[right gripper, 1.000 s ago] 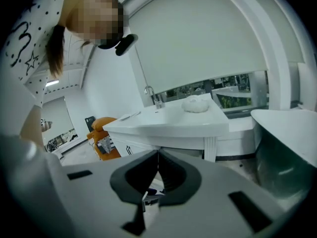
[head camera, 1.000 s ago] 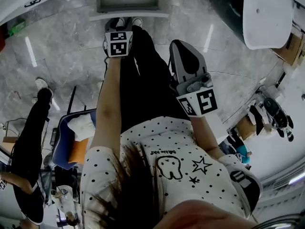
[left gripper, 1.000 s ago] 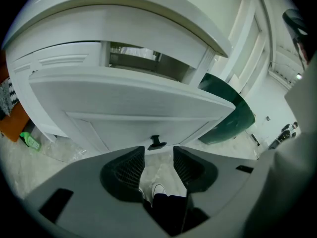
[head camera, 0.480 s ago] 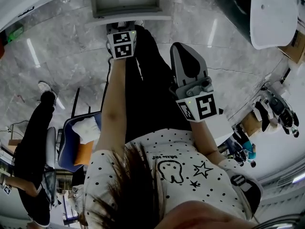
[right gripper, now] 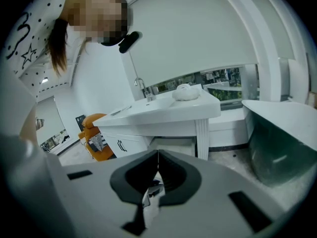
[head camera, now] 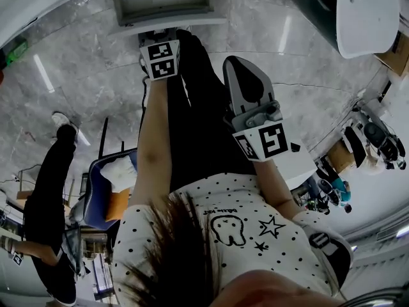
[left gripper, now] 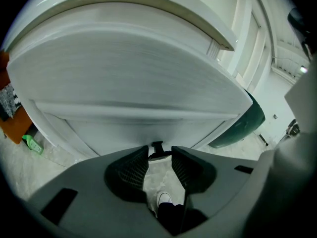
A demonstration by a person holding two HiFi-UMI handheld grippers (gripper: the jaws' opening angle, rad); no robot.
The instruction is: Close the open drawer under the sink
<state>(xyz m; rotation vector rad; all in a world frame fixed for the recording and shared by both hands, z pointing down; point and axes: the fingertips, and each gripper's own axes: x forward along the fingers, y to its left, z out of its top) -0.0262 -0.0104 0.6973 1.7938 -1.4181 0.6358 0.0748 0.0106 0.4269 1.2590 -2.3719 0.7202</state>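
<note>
The drawer is sticking out from under the sink counter. Its grey inside is showing from above, so the closing is not yet done. As far as I can judge, the job is only at the approach: nothing is pressing on the drawer, and the whole push is left to do.

The person is standing right in front of it, holding the left tongs low and aiming them at the drawer's white front. Those jaws are standing apart with a narrow gap and have just been closing a little. A small dark piece, likely the pull, is showing in the gap at the tips. I cannot tell whether it is sitting between the tips or just beyond them, and the pads are not clamping it. Past the jaws, the grey floor is showing below.

The right tongs are hanging further back beside the person's leg, jaws together and holding nothing. They are pointing across the room at the counter with its tap, taking no part in the work.

To finish, I would expect the left tongs to be meeting the front near its middle and driving it straight in until it is sitting flush under the counter edge.
</note>
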